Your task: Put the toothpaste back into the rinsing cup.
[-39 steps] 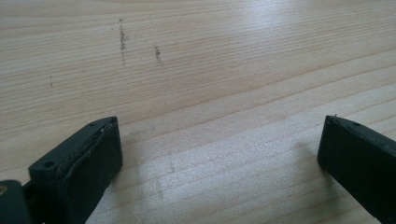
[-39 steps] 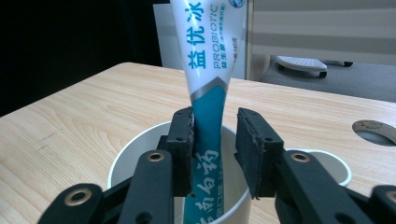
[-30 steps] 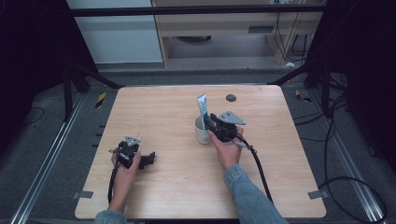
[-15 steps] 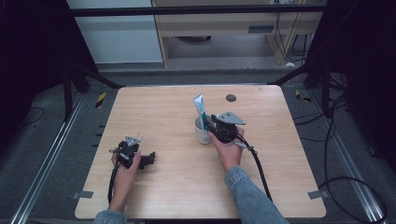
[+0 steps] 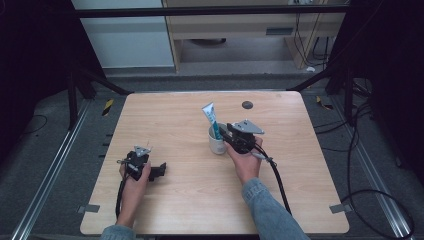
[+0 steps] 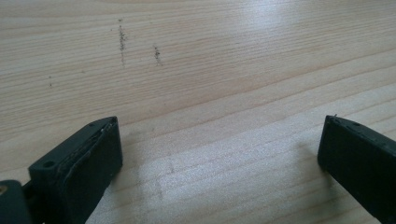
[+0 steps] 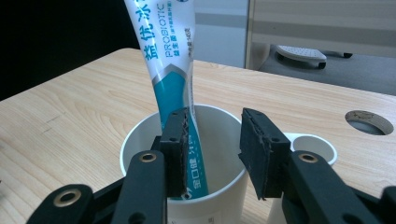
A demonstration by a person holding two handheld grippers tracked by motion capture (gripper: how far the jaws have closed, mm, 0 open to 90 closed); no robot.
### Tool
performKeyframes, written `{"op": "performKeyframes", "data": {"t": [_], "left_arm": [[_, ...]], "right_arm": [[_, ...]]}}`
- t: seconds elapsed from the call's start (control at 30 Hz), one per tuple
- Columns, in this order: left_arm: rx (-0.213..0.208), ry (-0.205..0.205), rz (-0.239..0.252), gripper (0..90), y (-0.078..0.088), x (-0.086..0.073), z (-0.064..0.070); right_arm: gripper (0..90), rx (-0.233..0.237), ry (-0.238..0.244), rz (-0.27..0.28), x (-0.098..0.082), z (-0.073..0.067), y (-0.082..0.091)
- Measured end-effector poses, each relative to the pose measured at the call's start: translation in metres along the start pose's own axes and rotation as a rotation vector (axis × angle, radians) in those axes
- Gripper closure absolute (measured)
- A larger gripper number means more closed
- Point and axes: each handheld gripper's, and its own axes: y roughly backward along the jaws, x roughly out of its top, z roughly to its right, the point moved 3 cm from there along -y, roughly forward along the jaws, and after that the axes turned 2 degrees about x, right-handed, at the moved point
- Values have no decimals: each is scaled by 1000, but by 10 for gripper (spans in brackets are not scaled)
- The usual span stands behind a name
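Tube: toothpaste tube (image 7: 173,88) looks light, soft, slippery; take it mid-body above the cup (image 7: 140,140) rim.
Right tongs (image 7: 212,149): spread, tube between, not pinched.
Left tongs (image 6: 219,158): spread over the bench (image 6: 210,56).

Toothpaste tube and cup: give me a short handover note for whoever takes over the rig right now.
Right gripper: open at the white cup, jaws over its rim; the toothpaste tube touches one pad, the other stands clear.
Left gripper: open, low over bare table, holding nothing.
Done: tube stands in the cup, leaning, cap end down.
Left: probably just back the right gripper away without tipping the cup.
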Motion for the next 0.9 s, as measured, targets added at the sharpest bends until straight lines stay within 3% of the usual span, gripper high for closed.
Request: {"op": "performKeyframes", "data": {"t": [0.3,0.9], "left_arm": [[0,-1,0,0,0,0,0],[-2,-2,0,0,-1,1,1]], "right_arm": [[601,0,9,-32,2,0,5],[435,35,0,-147,11,11,23]]}}
